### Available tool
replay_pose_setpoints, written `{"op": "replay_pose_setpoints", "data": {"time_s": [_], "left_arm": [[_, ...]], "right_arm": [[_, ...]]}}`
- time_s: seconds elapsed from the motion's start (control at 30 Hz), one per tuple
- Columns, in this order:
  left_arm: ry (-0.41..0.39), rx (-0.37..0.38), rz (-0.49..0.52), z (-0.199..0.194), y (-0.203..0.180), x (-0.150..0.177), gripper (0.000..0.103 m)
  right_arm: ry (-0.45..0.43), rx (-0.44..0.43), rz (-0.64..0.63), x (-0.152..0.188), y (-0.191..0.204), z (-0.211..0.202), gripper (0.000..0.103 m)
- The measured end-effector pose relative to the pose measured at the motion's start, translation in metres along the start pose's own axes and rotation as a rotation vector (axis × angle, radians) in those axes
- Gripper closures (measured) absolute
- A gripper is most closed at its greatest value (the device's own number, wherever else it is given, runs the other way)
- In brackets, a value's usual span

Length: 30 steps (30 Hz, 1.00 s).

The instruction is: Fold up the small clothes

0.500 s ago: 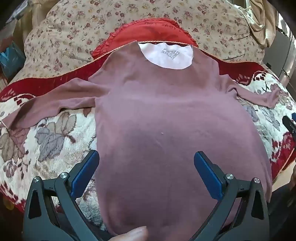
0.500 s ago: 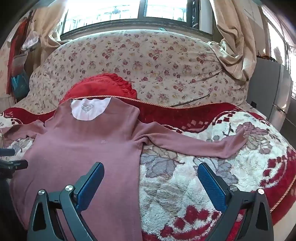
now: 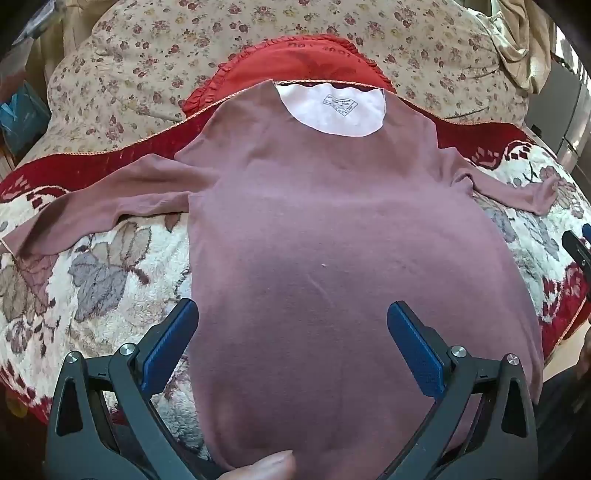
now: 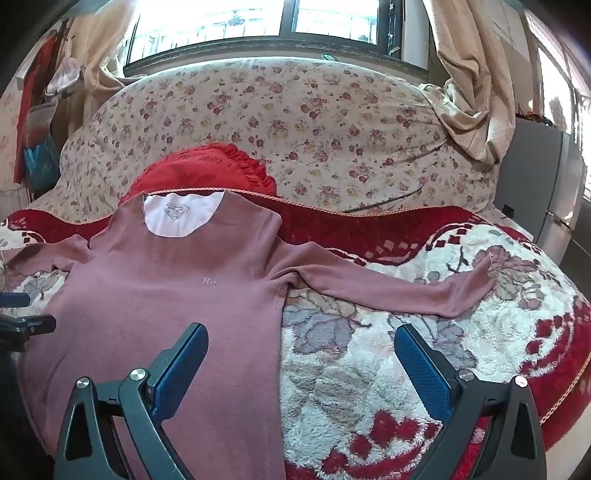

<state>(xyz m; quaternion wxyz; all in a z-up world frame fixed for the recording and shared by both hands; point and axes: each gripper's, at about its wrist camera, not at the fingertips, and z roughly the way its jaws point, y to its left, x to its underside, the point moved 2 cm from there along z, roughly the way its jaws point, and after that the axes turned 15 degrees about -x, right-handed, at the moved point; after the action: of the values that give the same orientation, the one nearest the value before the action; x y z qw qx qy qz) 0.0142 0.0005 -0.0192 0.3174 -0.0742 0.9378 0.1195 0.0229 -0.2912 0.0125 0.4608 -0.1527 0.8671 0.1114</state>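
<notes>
A dusty-pink long-sleeved knit top [image 3: 332, 229] lies spread flat, front up, on a fluffy cream blanket with grey and red flowers [image 3: 92, 266] that covers the bed. Its round neckline, showing a white inner lining with a printed label [image 3: 334, 109], sits at the upper middle of the left wrist view, resting on a red frilled cushion [image 3: 295, 59]. One sleeve runs out to the left edge of that frame, the other toward the right edge; in the right wrist view the same top [image 4: 166, 295] fills the left half, with a sleeve stretched across the blanket [image 4: 369, 369] to the right of centre. Behind stands a beige floral-print quilt roll [image 4: 295, 118] under a bright window [image 4: 258, 18].

The left tongs [image 3: 291, 325] hang over the lower body of the top, blue pads wide apart, gripping nothing. The right tongs [image 4: 301, 350] are likewise spread wide and empty, straddling the top's side edge and the bare blanket. A fingertip [image 3: 266, 467] shows at the bottom of the left view.
</notes>
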Motion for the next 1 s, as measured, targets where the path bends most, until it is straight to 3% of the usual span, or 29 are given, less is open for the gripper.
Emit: {"op": "replay_pose_setpoints", "data": {"time_s": [1.0], "left_arm": [[0.019,0.026,-0.006,0.009,-0.006,-0.002,0.000]], "right_arm": [[0.044,0.012,0.029,-0.003,0.000,0.021,0.002]]}}
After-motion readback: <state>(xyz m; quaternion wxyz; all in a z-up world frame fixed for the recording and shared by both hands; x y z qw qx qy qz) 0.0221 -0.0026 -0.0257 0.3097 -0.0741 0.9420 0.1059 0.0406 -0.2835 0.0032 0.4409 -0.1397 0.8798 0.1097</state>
